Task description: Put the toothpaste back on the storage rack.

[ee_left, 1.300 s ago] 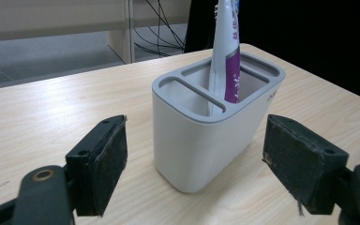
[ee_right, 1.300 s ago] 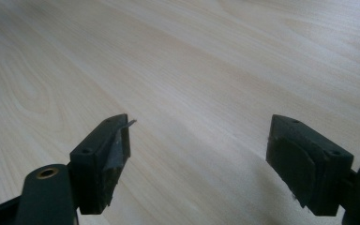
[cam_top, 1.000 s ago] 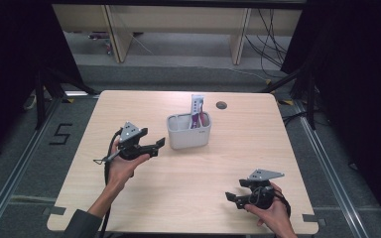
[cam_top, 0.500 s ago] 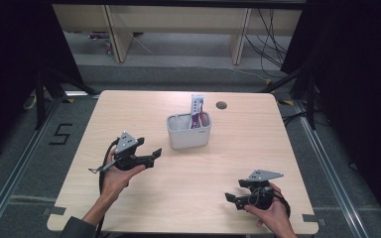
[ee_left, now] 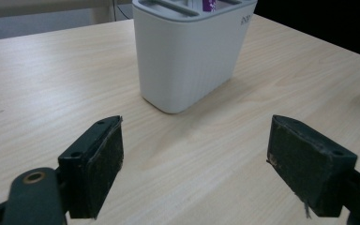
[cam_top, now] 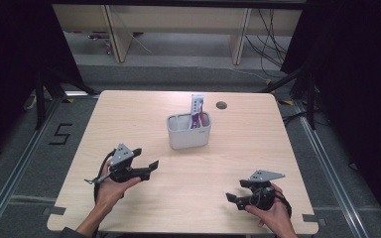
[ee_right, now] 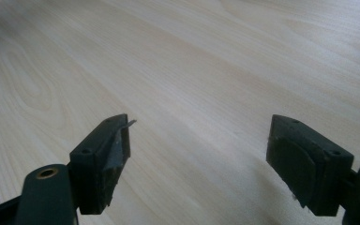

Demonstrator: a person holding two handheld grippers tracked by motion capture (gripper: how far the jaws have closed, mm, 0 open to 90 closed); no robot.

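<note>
- The white ribbed plastic caddy (cam_top: pixel 189 131) stands upright near the middle of the light wooden table (cam_top: pixel 258 144), with a purple-and-white tube (cam_top: pixel 196 110) sticking up from it.
- Raised lettering on the caddy's side is cut off and unreadable; "5" is marked on the floor (cam_top: pixel 60 134).
- The left gripper (cam_top: pixel 150 166) points at the caddy, jaws wide apart, empty.
- The right gripper (cam_top: pixel 232 199) sits low at the near right edge, jaws apart, empty.

One white caddy (cam_top: pixel 188 133) stands on the bench (cam_top: pixel 129 119), holding one purple-and-white tube (cam_top: pixel 196 106). Two grippers, left (cam_top: pixel 146 167) and right (cam_top: pixel 233 198).
</note>
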